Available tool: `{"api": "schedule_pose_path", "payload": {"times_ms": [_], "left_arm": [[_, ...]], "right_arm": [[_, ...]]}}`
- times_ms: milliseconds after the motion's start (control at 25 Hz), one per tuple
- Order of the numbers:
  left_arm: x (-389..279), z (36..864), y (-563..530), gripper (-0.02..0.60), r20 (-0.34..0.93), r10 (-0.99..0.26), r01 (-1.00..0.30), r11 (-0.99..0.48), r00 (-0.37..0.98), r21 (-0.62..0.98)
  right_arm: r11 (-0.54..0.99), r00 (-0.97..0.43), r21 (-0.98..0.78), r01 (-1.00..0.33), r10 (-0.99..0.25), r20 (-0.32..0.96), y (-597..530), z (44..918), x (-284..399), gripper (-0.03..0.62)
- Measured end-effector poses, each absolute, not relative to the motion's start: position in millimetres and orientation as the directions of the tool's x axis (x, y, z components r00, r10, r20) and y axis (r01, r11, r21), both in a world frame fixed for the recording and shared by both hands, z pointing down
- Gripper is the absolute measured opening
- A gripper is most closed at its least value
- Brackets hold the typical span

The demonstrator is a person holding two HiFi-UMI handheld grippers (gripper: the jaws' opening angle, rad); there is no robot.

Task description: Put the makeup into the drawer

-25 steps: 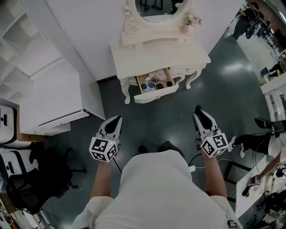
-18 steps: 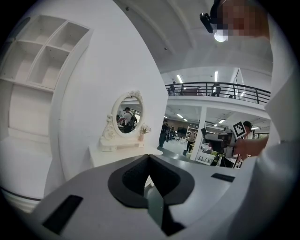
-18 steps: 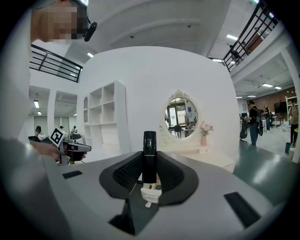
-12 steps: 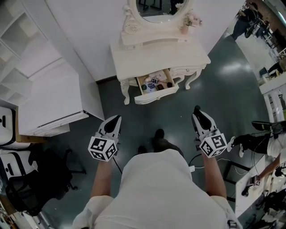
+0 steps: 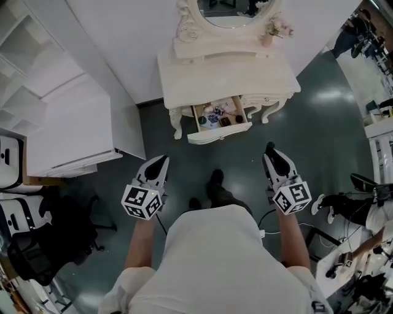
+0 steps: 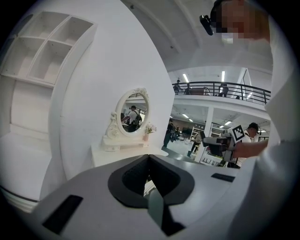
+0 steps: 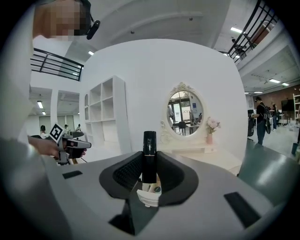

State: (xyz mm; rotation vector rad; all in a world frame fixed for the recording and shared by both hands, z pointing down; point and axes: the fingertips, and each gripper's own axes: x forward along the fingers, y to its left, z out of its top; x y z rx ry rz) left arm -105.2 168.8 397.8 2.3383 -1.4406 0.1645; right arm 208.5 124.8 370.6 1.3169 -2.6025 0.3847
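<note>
At the far left of the head view stand a white shelf unit (image 5: 24, 67) and a low white cabinet (image 5: 67, 135), with a black office chair (image 5: 37, 251) below them on the dark, glossy floor (image 5: 319, 129). Next comes the left gripper (image 5: 161, 162), held out over the floor and pointing toward the furniture ahead. In the left gripper view its jaws are pressed together at the tips with nothing between them (image 6: 149, 158). Ahead and between the two grippers stands a white dressing table (image 5: 227, 76) against the wall, its worktop bare apart from an oval mirror (image 5: 232, 12) at the back and a small pink vase of flowers (image 5: 267, 38) at the back right corner. Below the worktop the drawer (image 5: 220, 130) is pulled out toward the person, and several small makeup items lie in it. A dark shoe (image 5: 215, 179) shows on the floor between the drawer and the person's body. To the right, the right gripper (image 5: 271, 150) is held level with the left one and well short of the drawer. In the right gripper view its jaws (image 7: 149, 159) pinch a slim black makeup tube (image 7: 149, 143), which stands upright between the pads with its top rising above them. The open drawer shows small through the gap beneath.
</note>
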Motion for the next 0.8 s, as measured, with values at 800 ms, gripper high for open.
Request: {"api": "schedule_pose_path", "payload": {"times_ms": [800], "left_arm": [[-69.4, 414.2, 44.8, 0.017, 0.353, -0.850, -0.917, -0.323, 0.390, 0.236]], "right_arm": [[0.656, -0.666, -0.153, -0.739, -0.678, 0.310, -28.7, 407.4, 226.4, 0.107]]}}
